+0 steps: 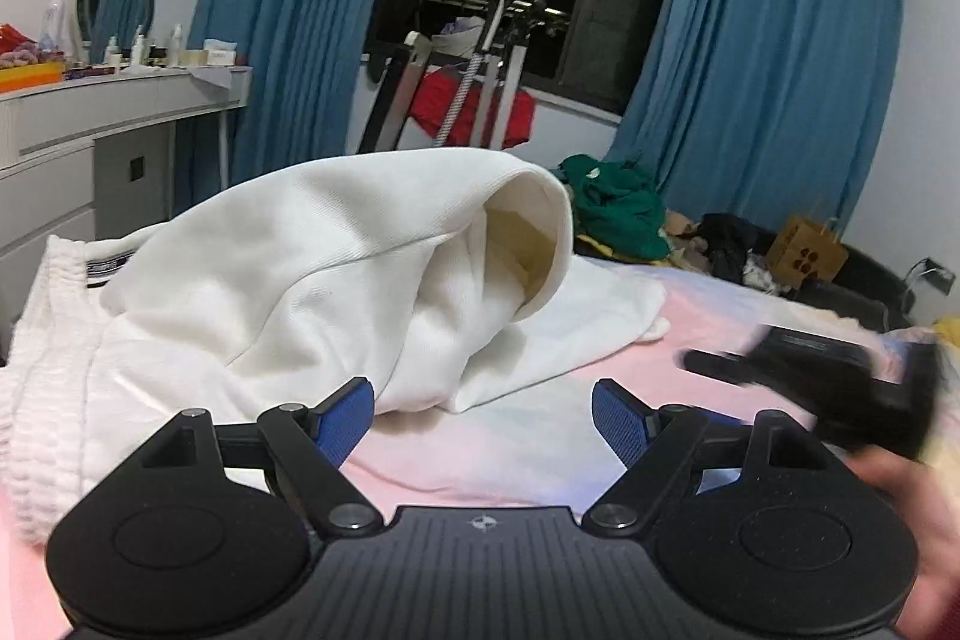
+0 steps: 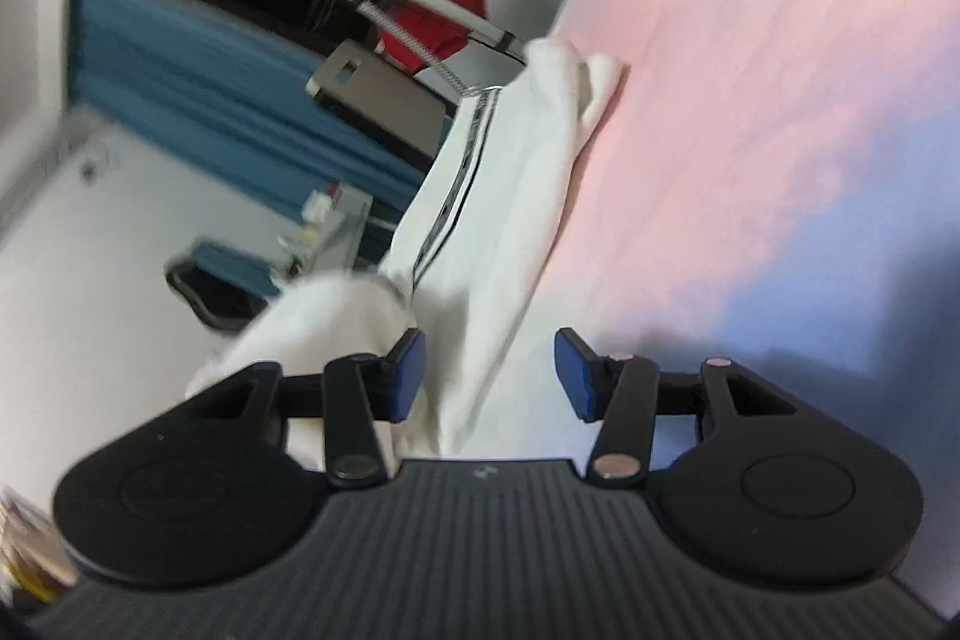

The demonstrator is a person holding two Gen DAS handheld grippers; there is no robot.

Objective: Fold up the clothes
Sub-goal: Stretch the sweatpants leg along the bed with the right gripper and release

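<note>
White trousers lie rumpled on the pink bed, one leg humped up with its cuff gaping, the elastic waistband at the left. The left gripper hangs just short of the cloth with its jaws apart and empty; the right gripper is likewise spread, tilted beside the striped leg. Whichever fold is in hand, a clean one likely needs each gripper to pinch a single hem edge and draw the leg flat.

Left tool spread; right tool spread, seemingly tilted.
</note>
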